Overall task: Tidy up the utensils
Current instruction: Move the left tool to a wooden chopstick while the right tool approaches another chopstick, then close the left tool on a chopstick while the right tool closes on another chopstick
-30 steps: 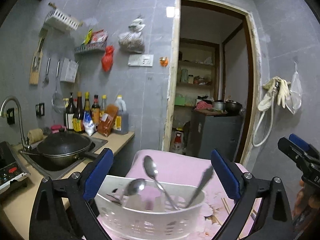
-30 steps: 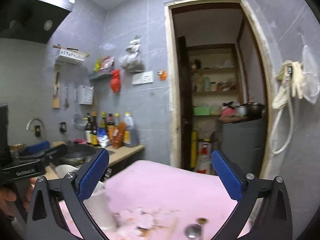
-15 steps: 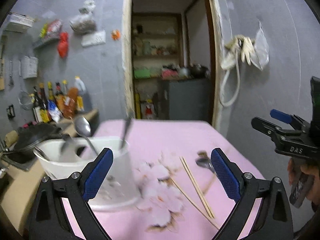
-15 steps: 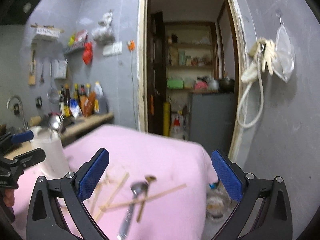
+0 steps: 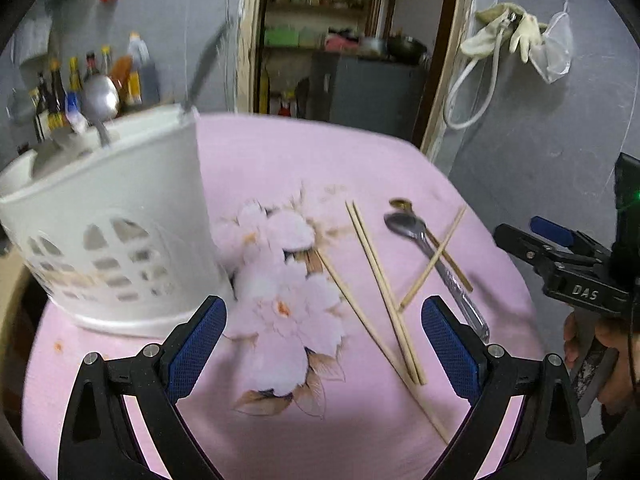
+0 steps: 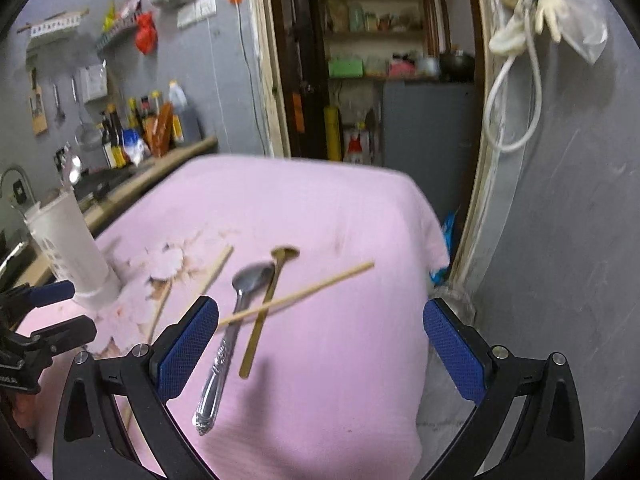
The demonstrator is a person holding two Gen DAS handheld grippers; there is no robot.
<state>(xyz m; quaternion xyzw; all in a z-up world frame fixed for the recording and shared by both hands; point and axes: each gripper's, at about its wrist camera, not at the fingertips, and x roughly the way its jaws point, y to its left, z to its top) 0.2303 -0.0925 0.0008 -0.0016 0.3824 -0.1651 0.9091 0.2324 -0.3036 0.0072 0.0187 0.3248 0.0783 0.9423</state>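
A white perforated utensil basket stands at the left of the pink tablecloth, with spoons sticking out of it; it also shows in the right wrist view. Several wooden chopsticks, a silver spoon and a small gold spoon lie loose on the cloth to the right. In the right wrist view the silver spoon, gold spoon and a crossing chopstick lie just ahead. My left gripper is open and empty above the cloth. My right gripper is open and empty.
A kitchen counter with bottles and a sink tap runs along the left wall. An open doorway with shelves and a grey cabinet lies behind the table. The table's right edge drops off near the wall.
Both grippers have swung right and tipped down toward the table. The basket has slid to the left of the left view, and the loose chopsticks and spoons have come into view.
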